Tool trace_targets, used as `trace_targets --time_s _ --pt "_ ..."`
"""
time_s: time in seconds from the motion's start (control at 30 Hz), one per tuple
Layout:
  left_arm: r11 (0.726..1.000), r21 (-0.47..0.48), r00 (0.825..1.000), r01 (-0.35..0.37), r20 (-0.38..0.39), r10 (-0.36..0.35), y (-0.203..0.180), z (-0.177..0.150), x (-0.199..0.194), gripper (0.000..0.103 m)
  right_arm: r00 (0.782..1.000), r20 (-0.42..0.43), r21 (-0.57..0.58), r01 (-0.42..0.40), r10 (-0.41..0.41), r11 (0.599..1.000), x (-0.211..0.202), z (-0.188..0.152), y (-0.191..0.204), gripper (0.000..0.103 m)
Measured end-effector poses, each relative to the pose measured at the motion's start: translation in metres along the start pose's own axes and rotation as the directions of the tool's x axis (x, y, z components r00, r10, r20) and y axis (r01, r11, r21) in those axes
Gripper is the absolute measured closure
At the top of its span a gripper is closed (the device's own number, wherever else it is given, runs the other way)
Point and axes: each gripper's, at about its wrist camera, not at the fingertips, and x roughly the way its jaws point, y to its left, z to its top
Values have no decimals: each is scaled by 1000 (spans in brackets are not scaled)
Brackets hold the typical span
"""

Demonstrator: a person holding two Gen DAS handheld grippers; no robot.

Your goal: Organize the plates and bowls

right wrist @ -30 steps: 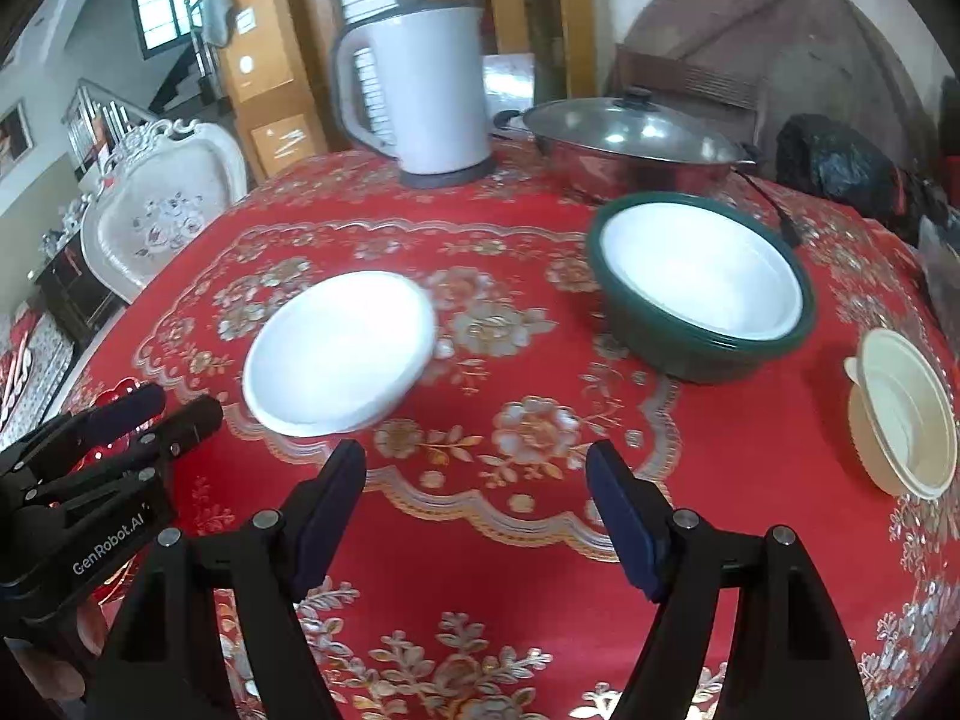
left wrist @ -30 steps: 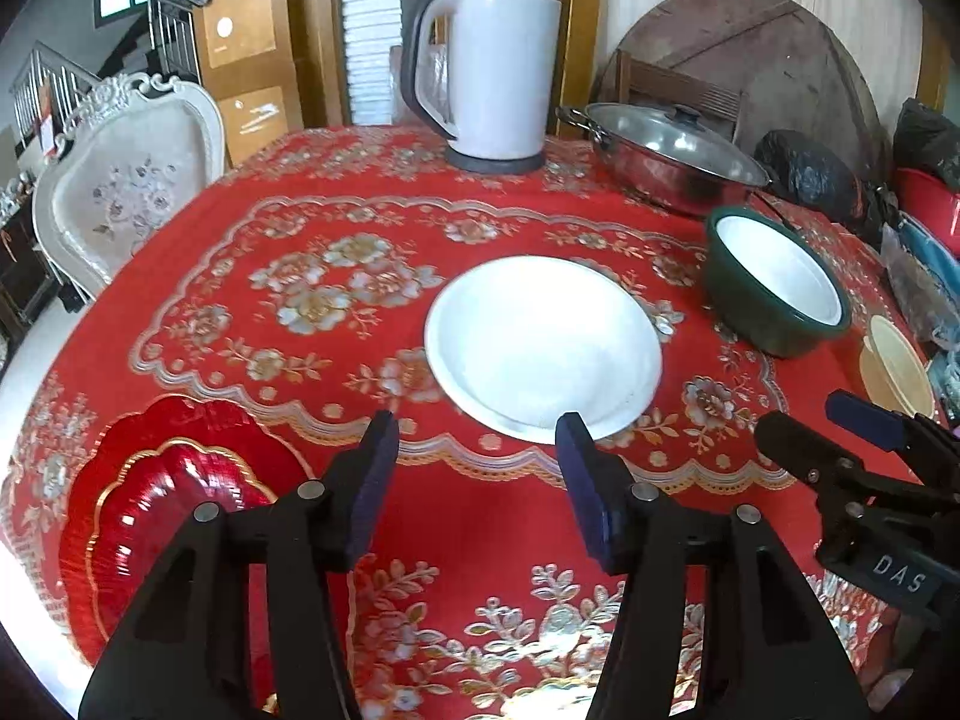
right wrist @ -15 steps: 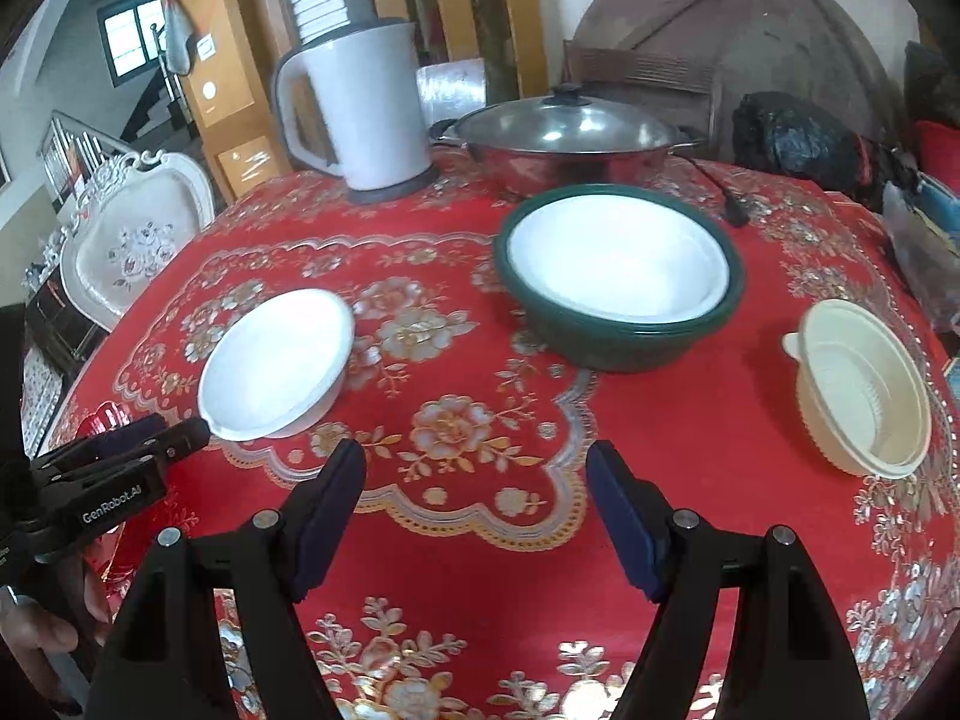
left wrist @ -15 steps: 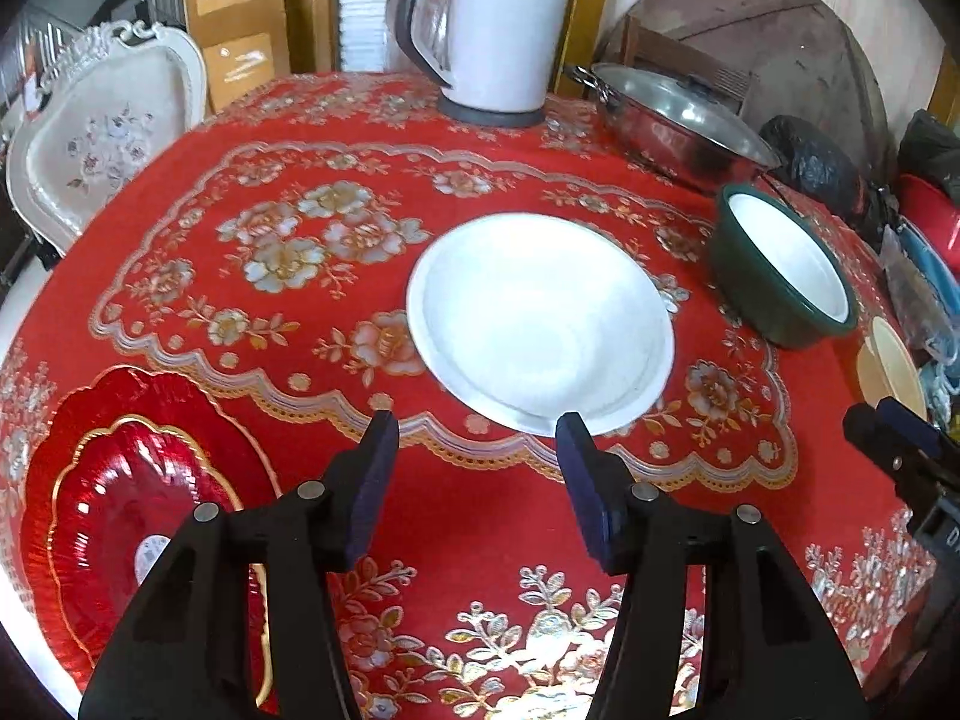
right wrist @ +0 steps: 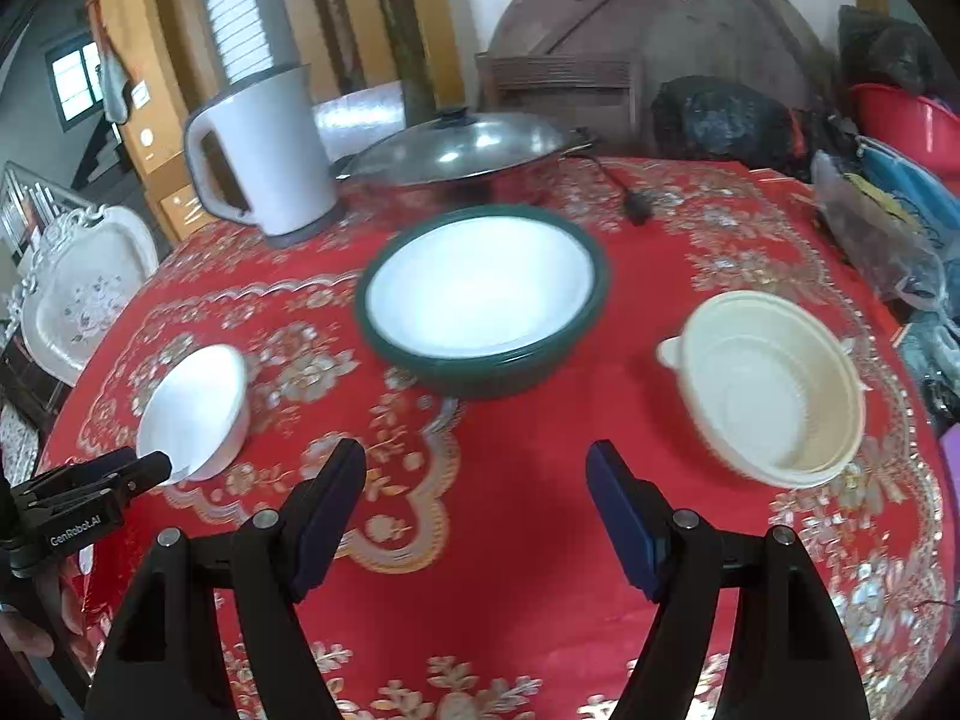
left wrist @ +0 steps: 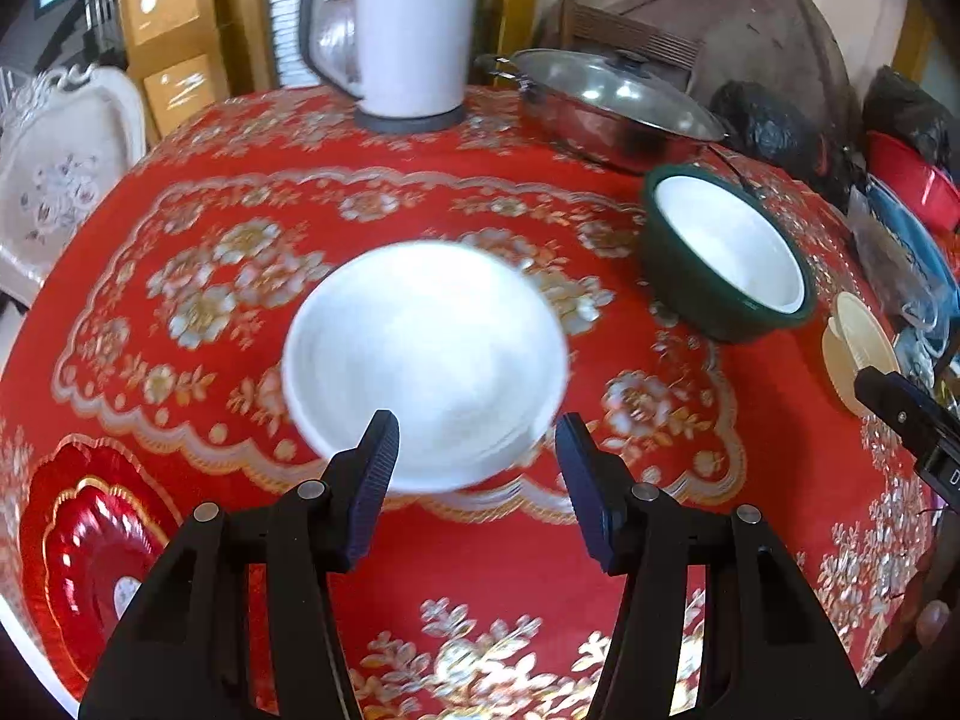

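Evidently, the left claw was found open, poised at the near rim of the white bowl on the surface. The right claw was likewise open and empty, short of the green bowl. A level approach was judged advisable, with one finger placed inside the rim.

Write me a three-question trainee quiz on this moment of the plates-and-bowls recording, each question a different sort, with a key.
1. True or false: the left gripper is shut on the white bowl.
2. Multiple choice: which dish lies nearest the right gripper on its right side? A) the red scalloped plate B) the cream bowl C) the lidded steel pot
3. Fill in: the white kettle stands on the red ____.

Key
1. False: its fingers stand apart, with the bowl's near rim between them, nothing clamped.
2. B
3. tablecloth
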Motion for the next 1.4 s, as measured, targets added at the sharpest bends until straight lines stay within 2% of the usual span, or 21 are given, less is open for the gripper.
trace_targets --time_s 0.2,0.43,0.53,0.6,0.7,0.83,0.97,1.1,1.2,1.3,1.4 --pt "999 6 999 45 -30 -44 -27 24 14 48 999 10 45 38 -38 998 -6 5 -28 27" --pt "998 32 998 45 -41 -44 -54 41 27 48 1000 2 98 20 -21 995 0 10 -50 27" --pt "998 49 998 36 -46 -34 -62 46 32 48 1000 3 117 -26 26 993 5 21 -56 27" --pt "998 53 998 32 -49 -29 -65 51 36 48 995 -1 136 -97 98 986 10 33 -60 27" --pt "998 58 999 19 -43 -17 -69 59 41 48 978 -14 178 -205 210 962 21 54 -65 27" --pt "997 73 999 -4 -37 7 -74 68 48 48 961 -42 215 -259 274 941 41 73 -67 27" --pt "995 79 998 -54 -20 55 -75 81 59 48 955 -83 222 -262 286 939 59 85 -61 27" --pt "997 56 998 -45 -41 47 -67 90 68 48 964 -98 213 -222 247 952 69 94 -61 27" --pt "996 52 997 -70 -40 72 -62 93 73 48 968 -101 238 -200 229 950 79 101 -68 27" --pt "997 47 997 -63 -45 65 -57 93 72 48 968 -91 316 -195 234 929 95 106 -84 27" --pt "997 39 997 -68 -34 70 -47 92 67 48 950 -103 391 -234 295 890 115 104 -95 27"
